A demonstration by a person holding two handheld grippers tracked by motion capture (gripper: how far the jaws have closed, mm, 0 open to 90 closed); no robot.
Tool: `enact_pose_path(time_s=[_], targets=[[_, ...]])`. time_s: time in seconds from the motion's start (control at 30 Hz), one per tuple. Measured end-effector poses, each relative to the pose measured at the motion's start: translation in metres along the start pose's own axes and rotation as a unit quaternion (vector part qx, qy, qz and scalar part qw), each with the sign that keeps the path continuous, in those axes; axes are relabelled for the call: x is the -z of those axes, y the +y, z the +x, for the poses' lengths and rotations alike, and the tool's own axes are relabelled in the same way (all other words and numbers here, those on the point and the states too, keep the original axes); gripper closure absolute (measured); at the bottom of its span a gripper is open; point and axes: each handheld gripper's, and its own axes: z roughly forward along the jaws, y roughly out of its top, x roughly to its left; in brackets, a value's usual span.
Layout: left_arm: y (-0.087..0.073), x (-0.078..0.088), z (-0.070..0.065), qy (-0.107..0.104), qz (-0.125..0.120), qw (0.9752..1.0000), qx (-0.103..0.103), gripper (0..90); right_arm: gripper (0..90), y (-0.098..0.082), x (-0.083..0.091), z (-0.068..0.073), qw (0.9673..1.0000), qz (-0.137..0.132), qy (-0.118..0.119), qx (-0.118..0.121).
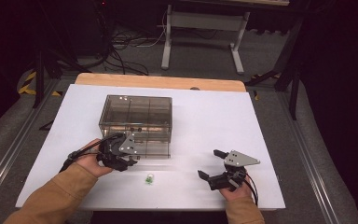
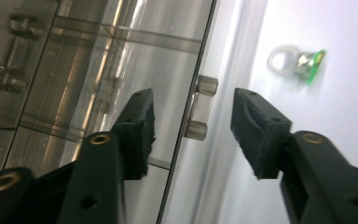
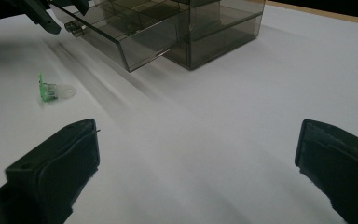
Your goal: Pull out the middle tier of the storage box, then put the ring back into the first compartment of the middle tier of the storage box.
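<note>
the left gripper (image 2: 193,126) has its two black jaws spread to either side of the small clear handle (image 2: 200,108) on the front of a pulled-out drawer (image 3: 135,39). there is a visible gap between each pad and the handle, so the grip is released, with the handle standing between the jaws and not pressed. in the high view the same gripper (image 1: 129,161) sits at the near left corner of the smoky see-through box (image 1: 137,116), and the hand (image 1: 91,163) holding it covers most of the drawer front there.

the right gripper (image 3: 196,163) is spread wide with nothing between its jaws; it hovers over bare table. in the high view it (image 1: 209,164) lies well apart from the box, near the front right of the white table (image 1: 261,140).

a small thing with a clear ring and a green part (image 1: 149,179) lies on the table just in front of the drawer, between the two grippers and nearer the left one. it also shows in the left gripper view (image 2: 296,63) and the right gripper view (image 3: 51,91); it is too small and blurred to say exactly what it is.

the box's inner compartments are hard to make out through the dark, reflective walls, and whether anything lies in the drawer cannot be told. the right gripper view cuts off the far side of the box.
</note>
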Motion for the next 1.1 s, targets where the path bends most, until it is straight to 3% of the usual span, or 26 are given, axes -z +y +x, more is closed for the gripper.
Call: enact_pose_path(time_s=[0.1,0.23,0.47,0.67,0.9,1.1], targets=[[0.0,0.004,0.001,-0.007,-0.014,0.9998,0.011,41.8,0.0,0.0,0.0,0.0,1.0,0.0,0.0,0.0],[-0.003,0.013,0.002,-0.021,-0.058,0.9972,0.041,34.2,0.0,0.0,0.0,0.0,1.0,-0.001,0.0,0.0],[-0.008,0.019,-0.005,-0.028,-0.121,0.9887,0.083,20.9,0.0,0.0,0.0,0.0,1.0,0.0,-0.001,0.0],[-0.005,0.021,-0.016,-0.029,-0.134,0.9871,0.083,17.1,0.0,0.0,0.0,0.0,1.0,0.0,0.0,0.001],[-0.001,0.013,-0.034,-0.05,-0.152,0.9835,0.083,16.8,0.0,0.0,0.0,0.0,1.0,0.0,0.001,0.002],[0.001,0.006,-0.041,-0.058,-0.152,0.983,0.085,17.3,0.0,0.0,0.0,0.001,1.0,0.001,0.001,0.003]])
